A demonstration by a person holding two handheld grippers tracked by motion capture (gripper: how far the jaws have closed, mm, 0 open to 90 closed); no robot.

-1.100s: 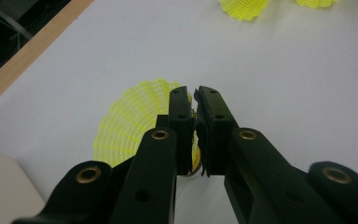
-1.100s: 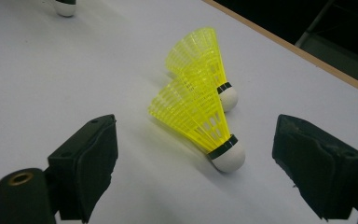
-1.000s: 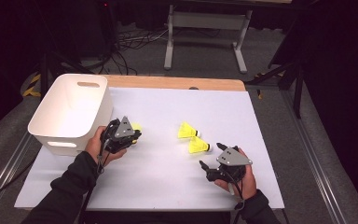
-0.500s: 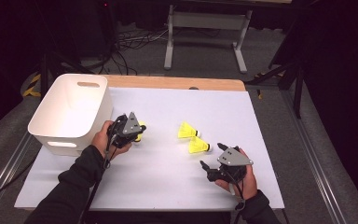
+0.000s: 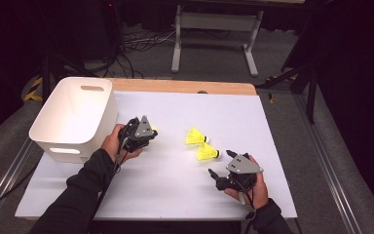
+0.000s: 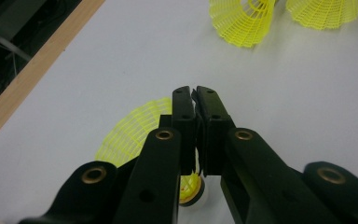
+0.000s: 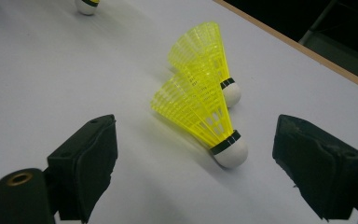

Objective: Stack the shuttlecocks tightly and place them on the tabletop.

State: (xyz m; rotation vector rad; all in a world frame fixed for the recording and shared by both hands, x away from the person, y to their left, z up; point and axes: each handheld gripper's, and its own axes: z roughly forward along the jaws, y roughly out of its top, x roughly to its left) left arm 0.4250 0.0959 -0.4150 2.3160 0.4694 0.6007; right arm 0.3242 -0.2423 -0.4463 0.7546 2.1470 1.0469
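Note:
My left gripper [image 5: 148, 132] [image 6: 195, 91] is shut, its pads pinching the mesh skirt of a yellow shuttlecock [image 6: 130, 133] [image 5: 152, 129] just right of the white basket [image 5: 73, 112]. Its jaws have just eased apart a trace, with the skirt still between them. The shuttlecock's cork [image 6: 191, 189] shows below the jaws. Two more yellow shuttlecocks [image 5: 195, 135] [image 5: 207, 153] lie side by side mid-table. My right gripper [image 5: 221, 165] [image 7: 195, 123] is open and points at them from the near right. The nearer shuttlecock [image 7: 200, 116] lies ahead of the wide-set jaws, untouched, with the farther one [image 7: 205, 51] behind it.
A white sheet [image 5: 175, 195] covers the table, and a wooden strip [image 5: 185, 87] runs along its far edge. The basket stands at the left edge. Cables and a metal stand's legs [image 5: 214, 22] are on the floor beyond the table.
My left hand has moved a little to the right, away from the basket, and the shuttlecock has gone with it. The right gripper and the two loose shuttlecocks have stayed in place.

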